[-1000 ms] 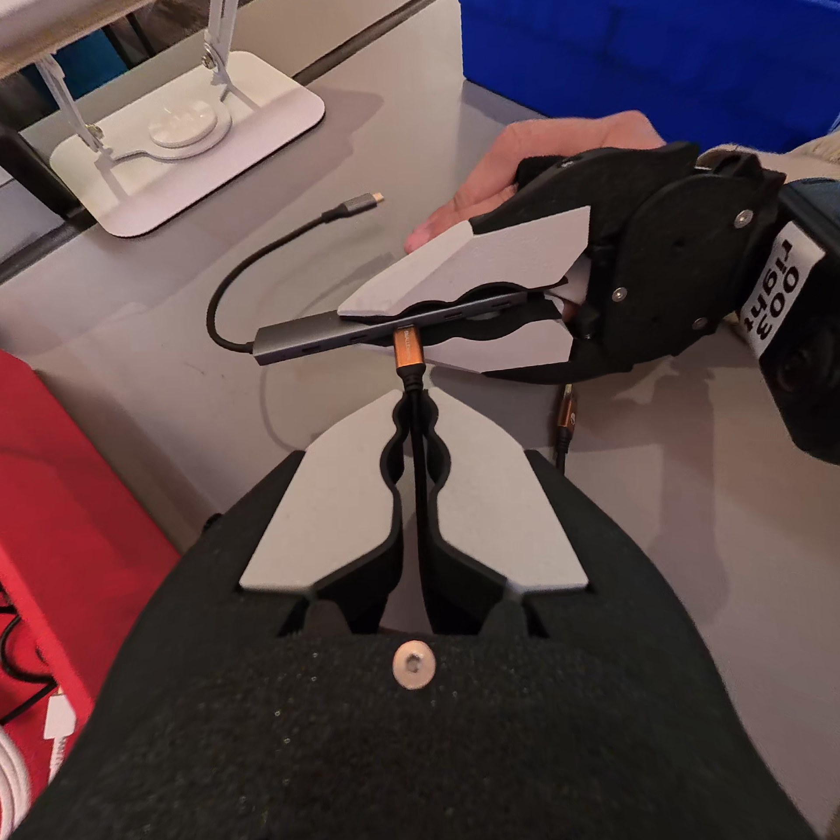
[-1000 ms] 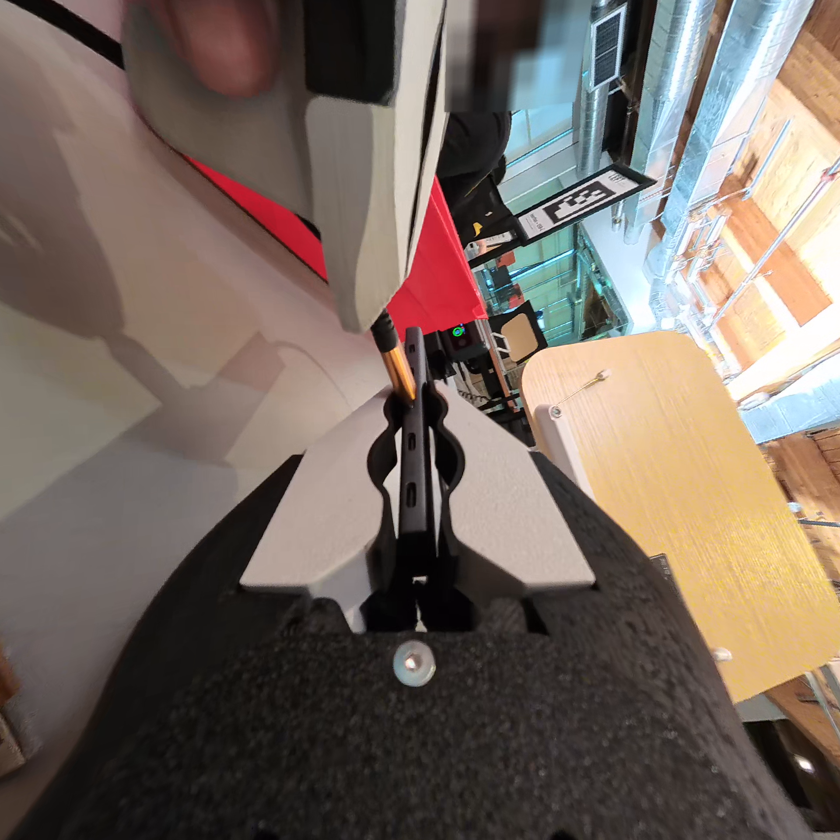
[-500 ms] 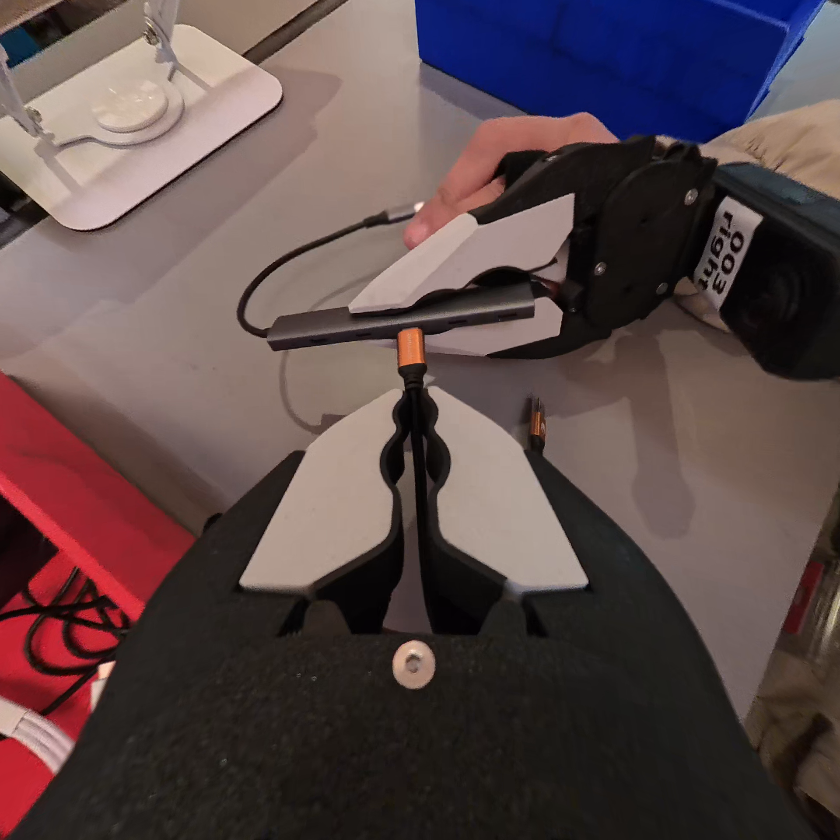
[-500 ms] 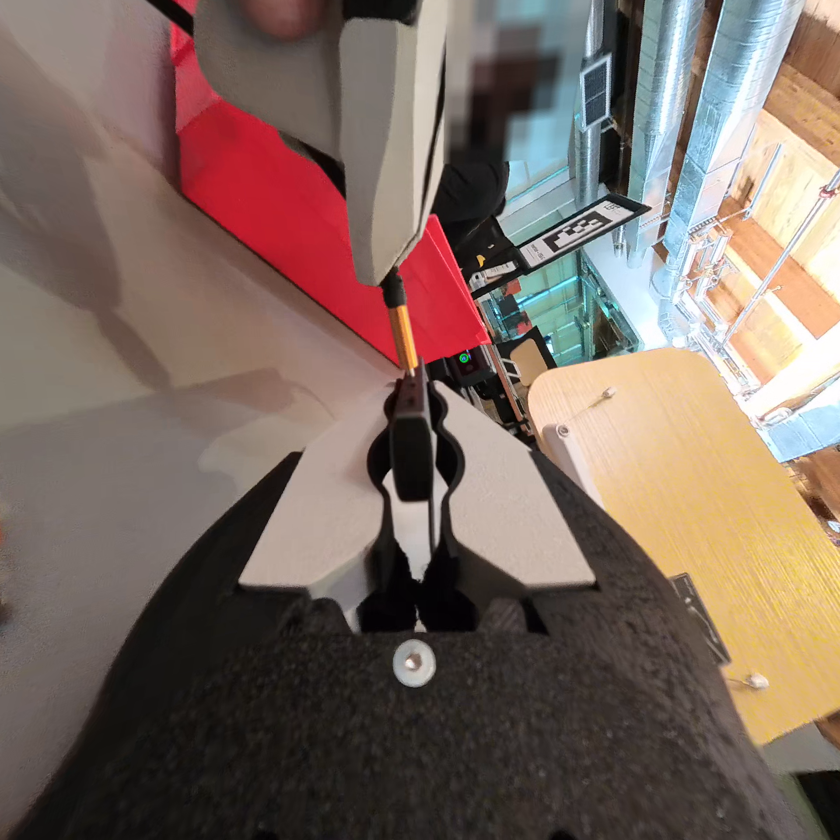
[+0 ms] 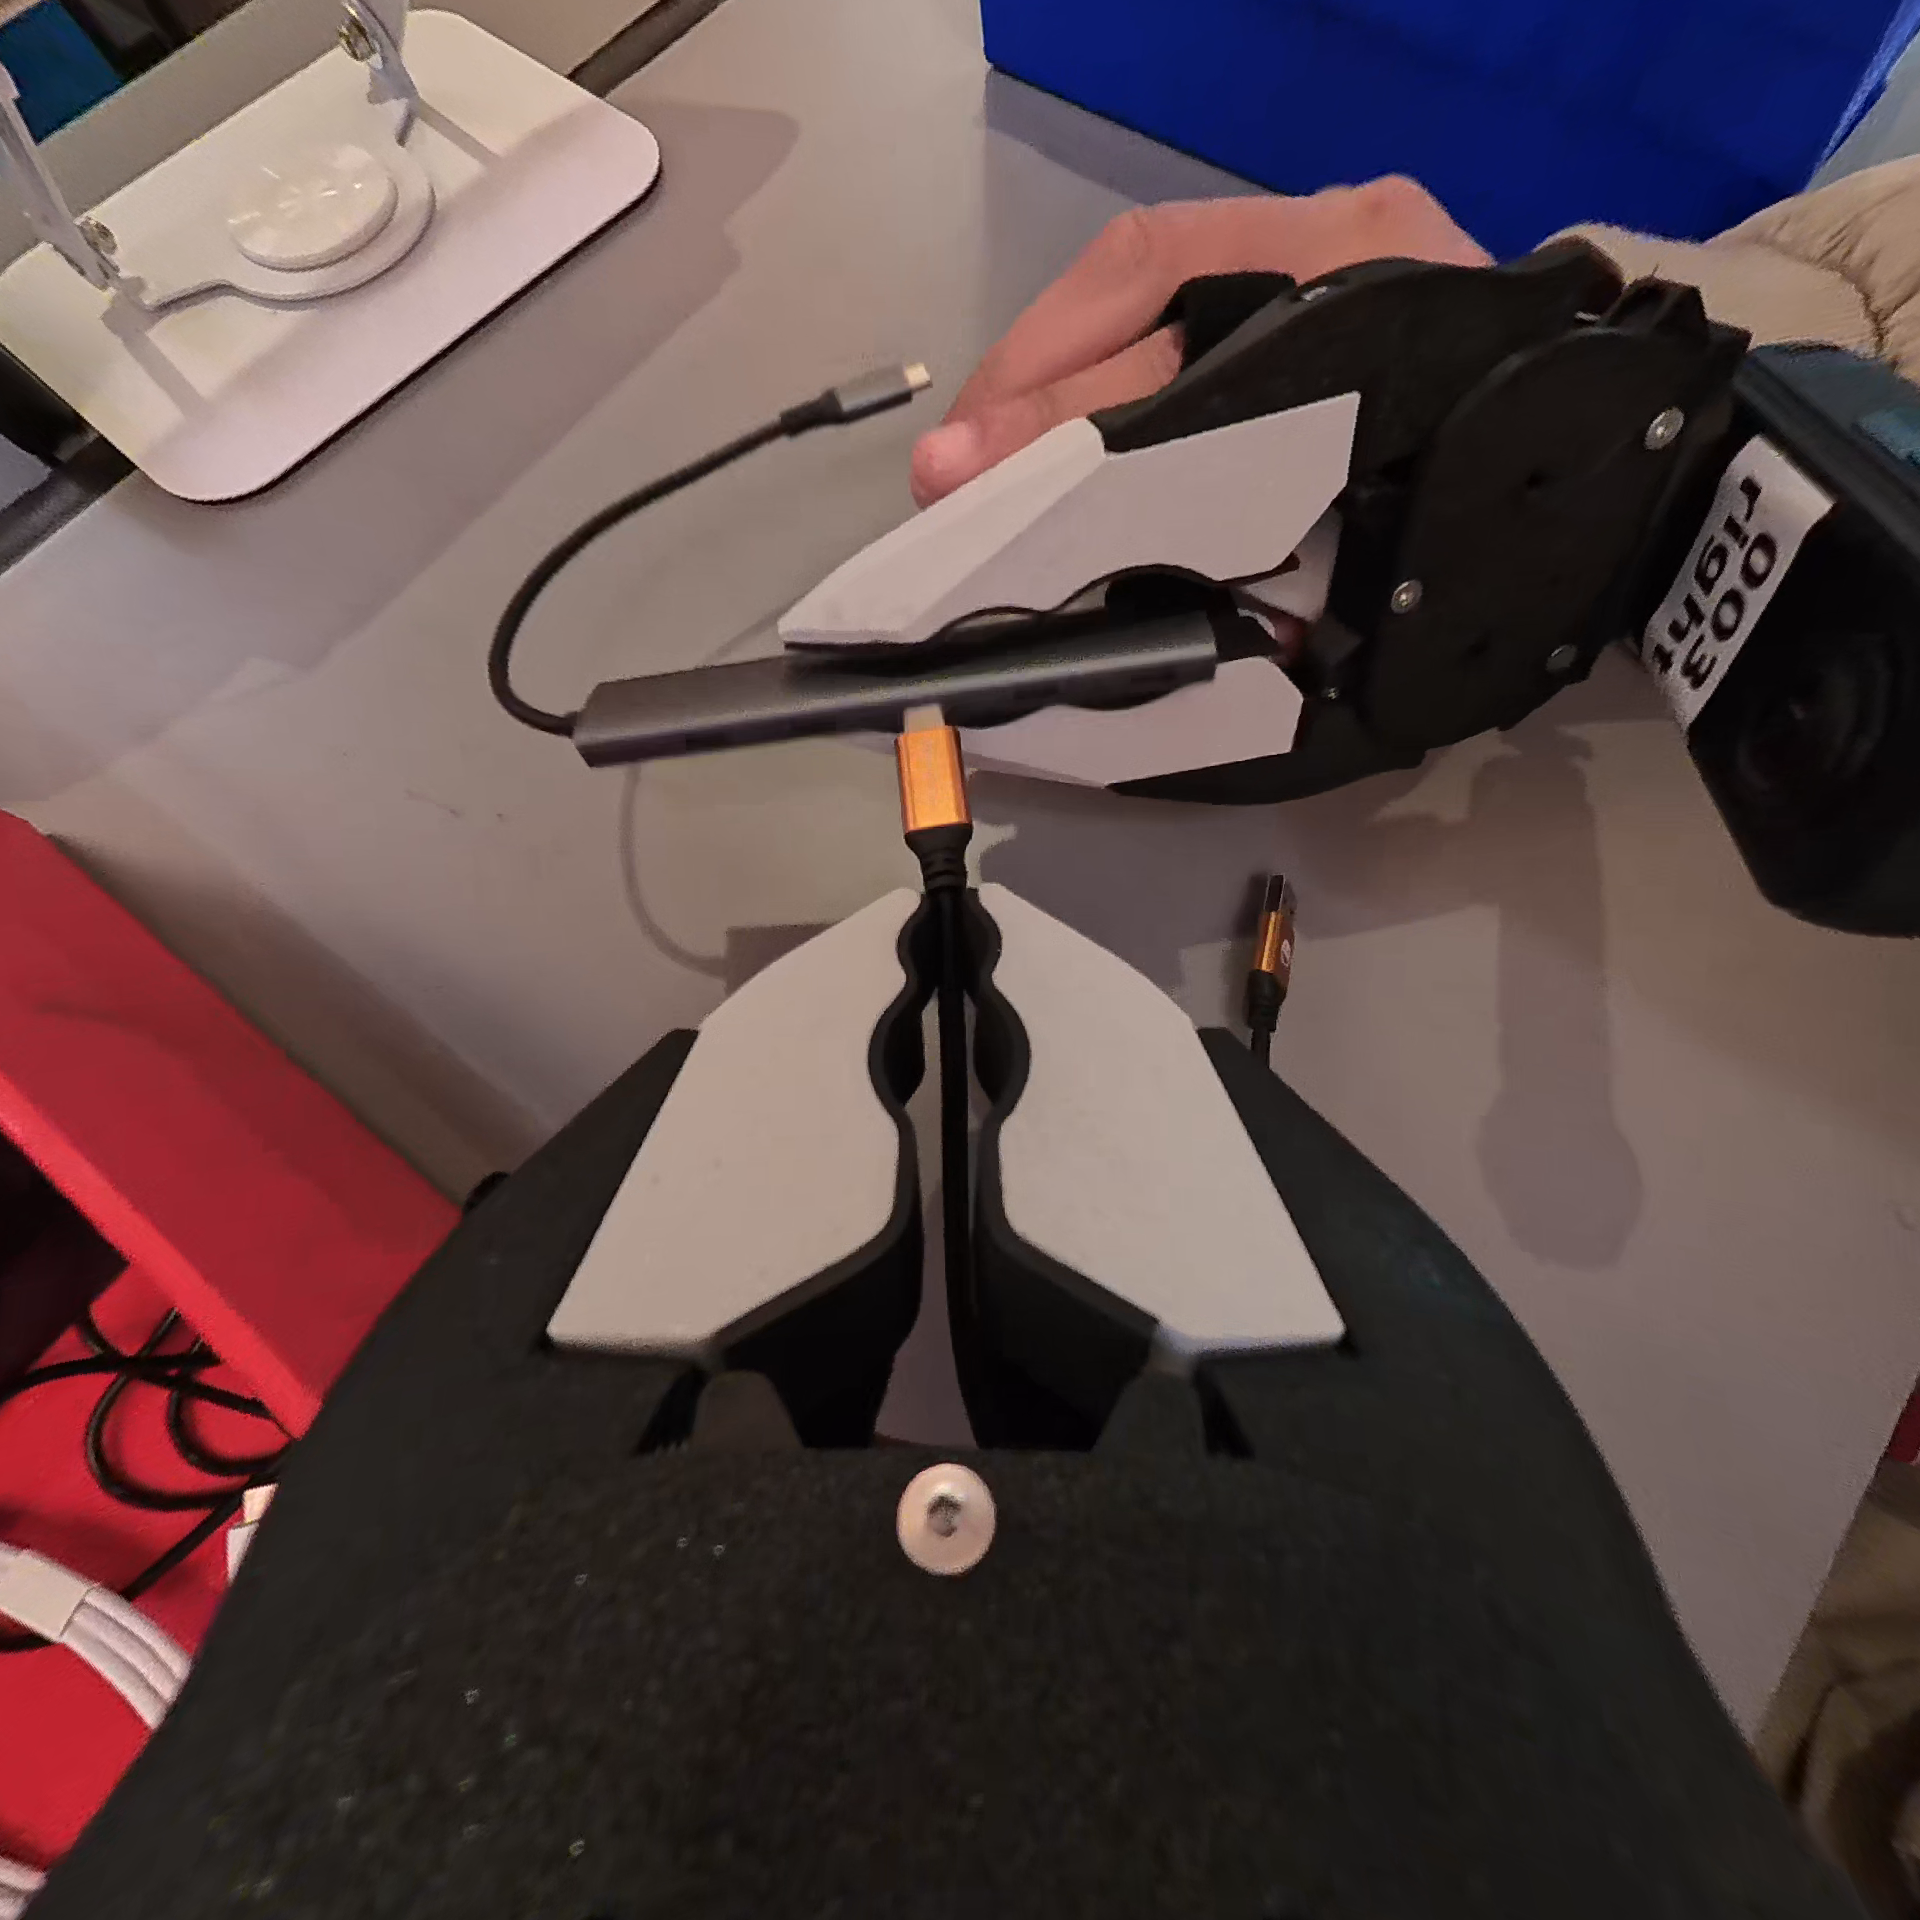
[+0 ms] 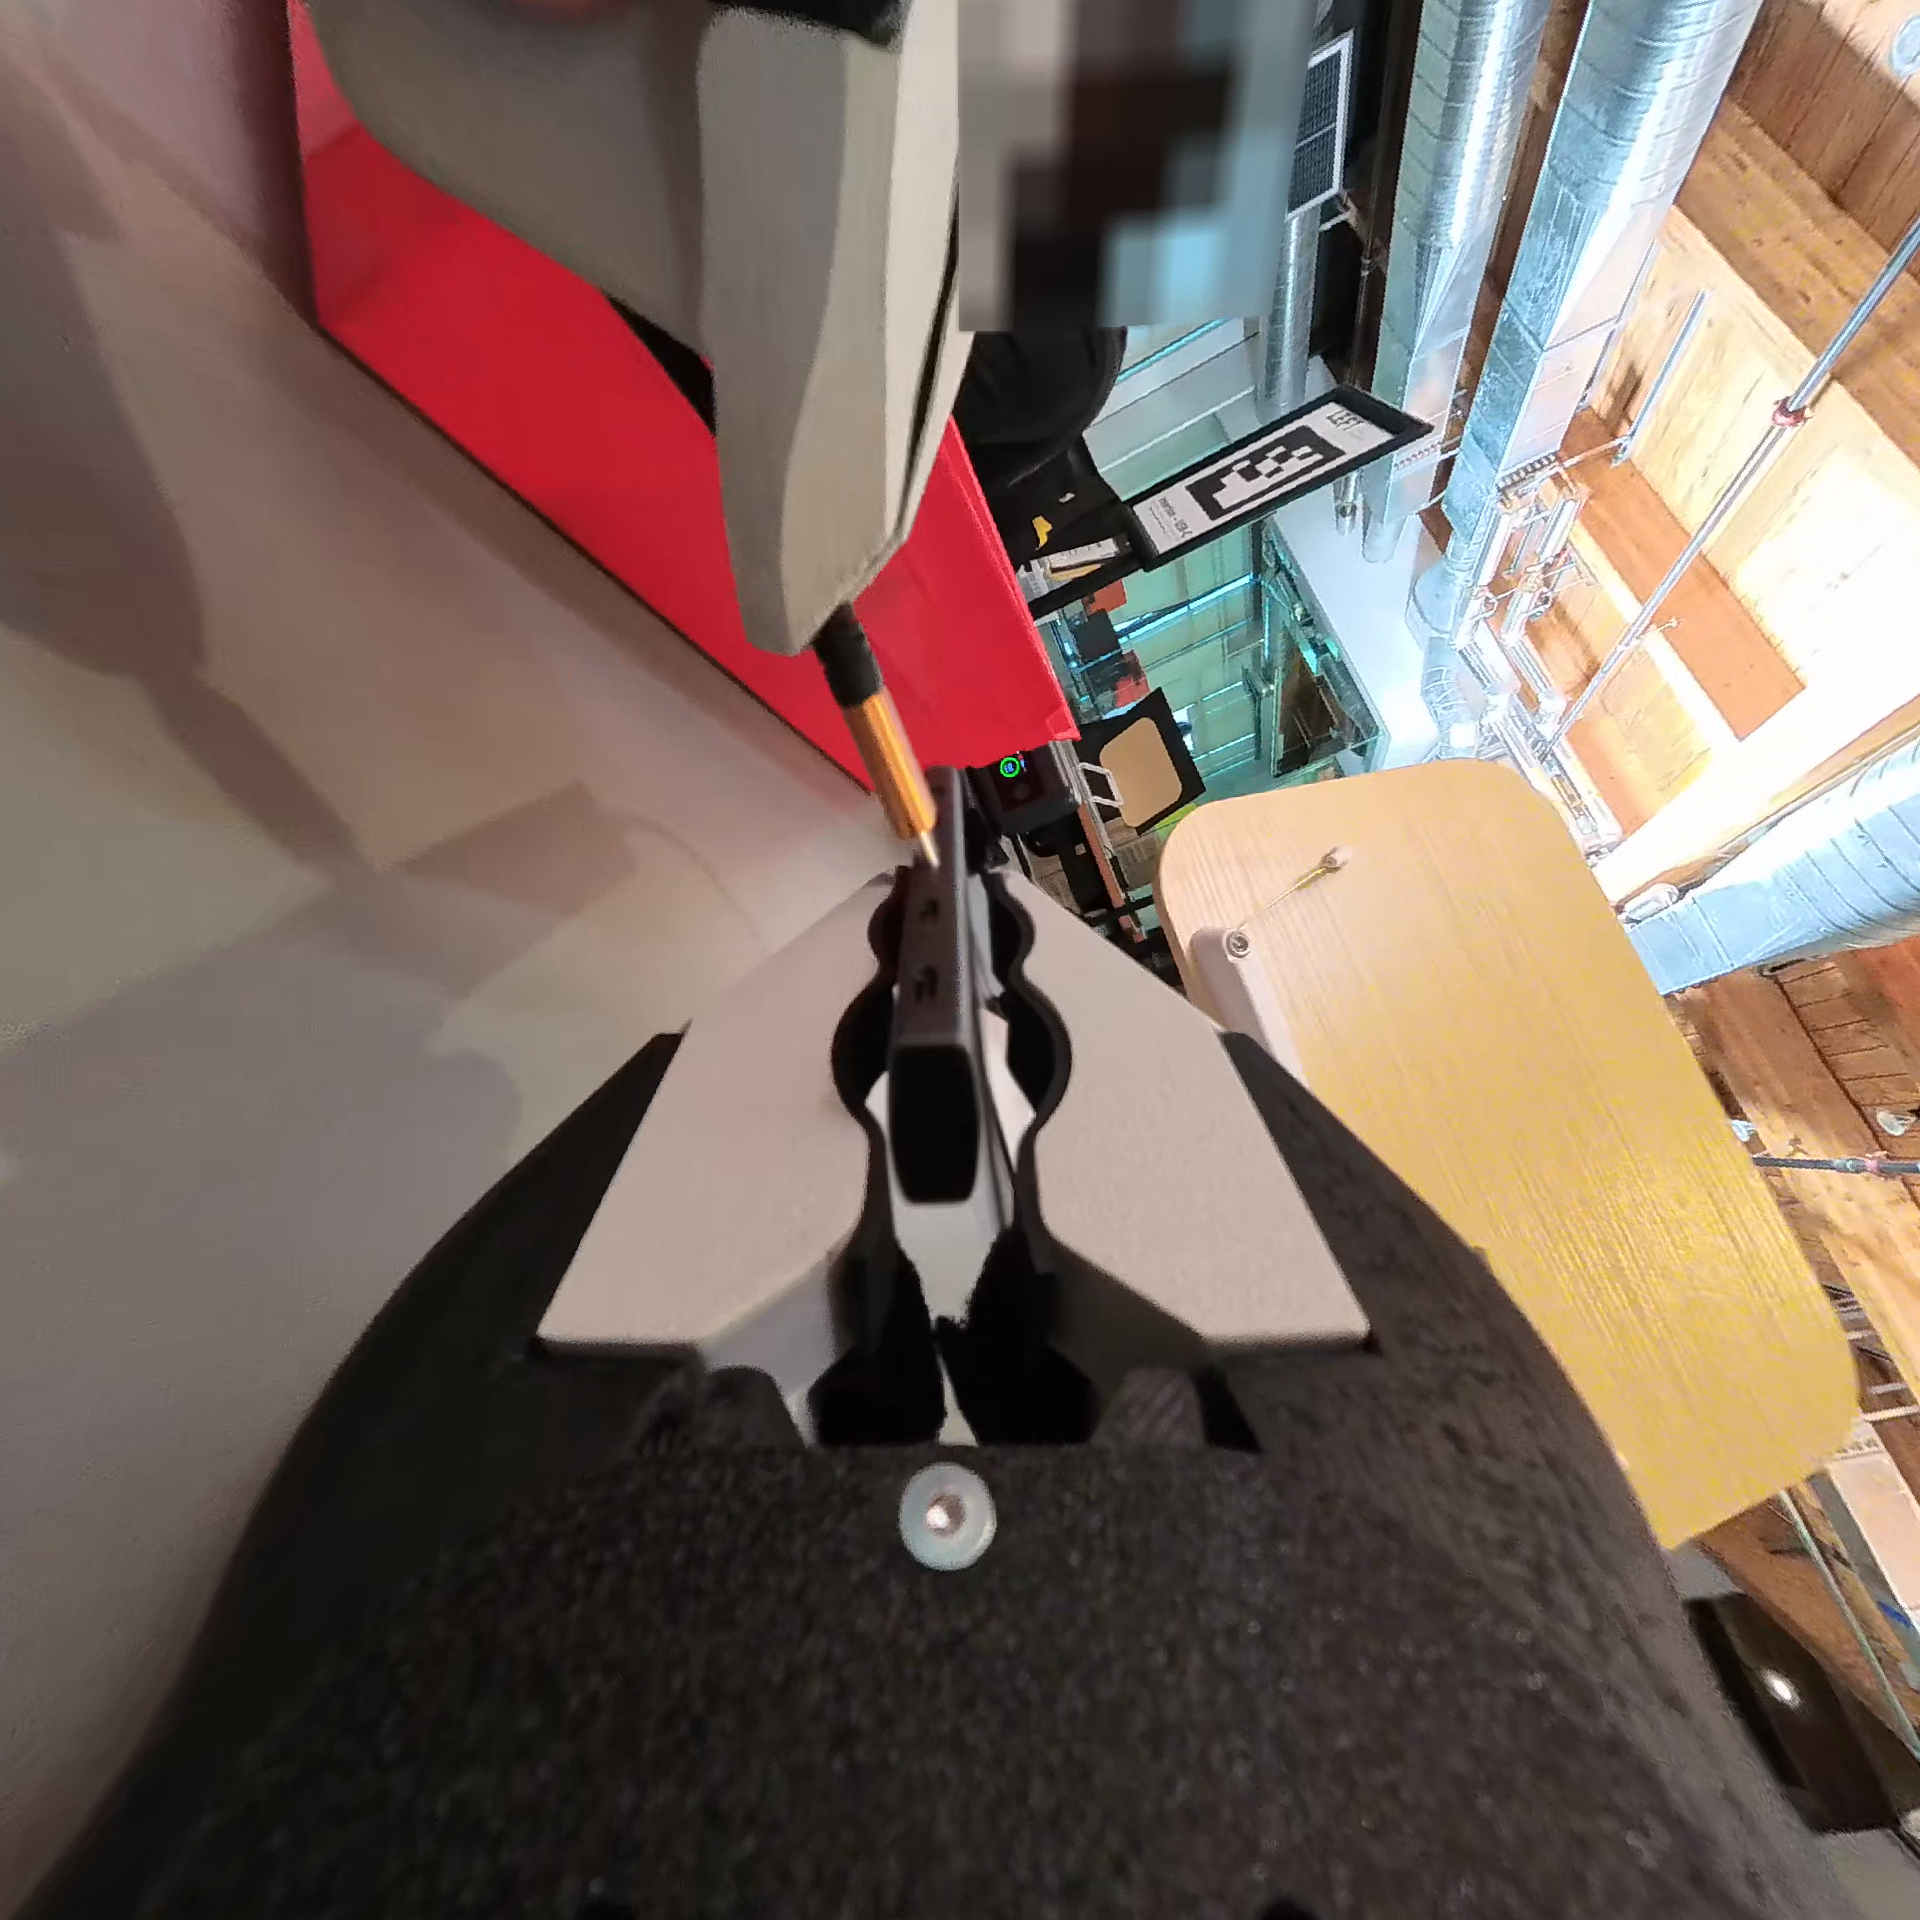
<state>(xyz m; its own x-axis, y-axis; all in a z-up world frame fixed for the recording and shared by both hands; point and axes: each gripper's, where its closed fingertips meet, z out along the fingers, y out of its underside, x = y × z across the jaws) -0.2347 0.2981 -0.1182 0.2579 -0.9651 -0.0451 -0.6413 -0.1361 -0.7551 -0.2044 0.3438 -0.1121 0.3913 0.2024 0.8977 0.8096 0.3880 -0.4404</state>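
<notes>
My left gripper (image 5: 943, 914) is shut on a black cable whose orange plug (image 5: 930, 781) points forward, its metal tip at the side of a grey hub (image 5: 727, 703). My right gripper (image 5: 800, 649) is shut on that hub and holds it above the grey table (image 5: 1351, 1091). The hub's own short cable (image 5: 582, 561) loops back to a loose connector (image 5: 871, 392). In the right wrist view my right gripper (image 6: 940, 894) clamps the hub (image 6: 935, 1039) edge-on, and the orange plug (image 6: 891, 767) meets its side from the left gripper's fingers (image 6: 821, 312).
A second orange plug (image 5: 1270, 940) lies on the table to the right. A white stand (image 5: 312, 229) sits at the far left, a blue bin (image 5: 1455, 94) at the back, a red bin (image 5: 156, 1195) with cables at the left. A wooden board (image 6: 1507, 1143) shows in the right wrist view. Left tips to right tips: about 6 centimeters.
The orange plug has drawn back out of the hub, so its metal tip now shows. Both grippers rose a little and stayed shut.
</notes>
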